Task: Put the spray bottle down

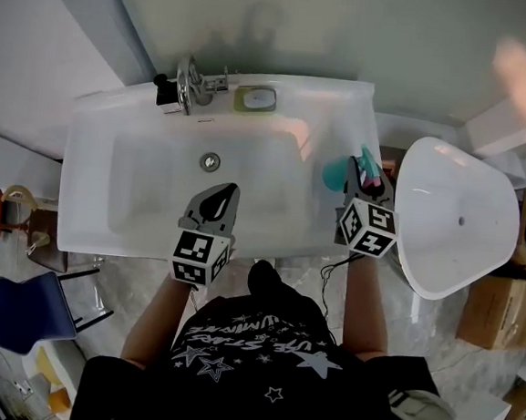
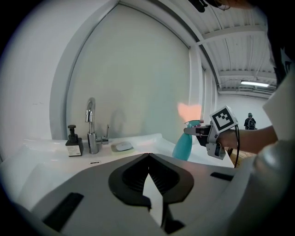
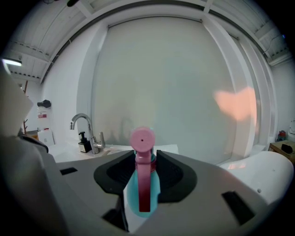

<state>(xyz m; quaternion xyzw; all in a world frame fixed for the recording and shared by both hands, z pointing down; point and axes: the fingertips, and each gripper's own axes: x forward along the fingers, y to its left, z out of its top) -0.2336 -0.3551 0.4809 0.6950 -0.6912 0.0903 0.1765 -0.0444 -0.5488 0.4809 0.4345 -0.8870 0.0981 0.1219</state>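
Both forearms reach forward from the torso, side by side, with the grippers tilted slightly down. The left gripper (image 1: 220, 196) hovers over the sink (image 1: 92, 171) basin, its jaws pressed together on nothing. The right gripper (image 1: 364, 181) pinches the bottle (image 1: 337, 172) at its neck. The teal body hangs upright at the sink's right rim, and whether it touches the rim is unclear. Farther back stand the tap (image 1: 186, 83) and the soap pump (image 2: 73, 143).

Glossy white sink (image 1: 91, 135), shiny chrome-look tap (image 1: 188, 83), smooth teal plastic spray bottle (image 1: 338, 173) w/ pink head.
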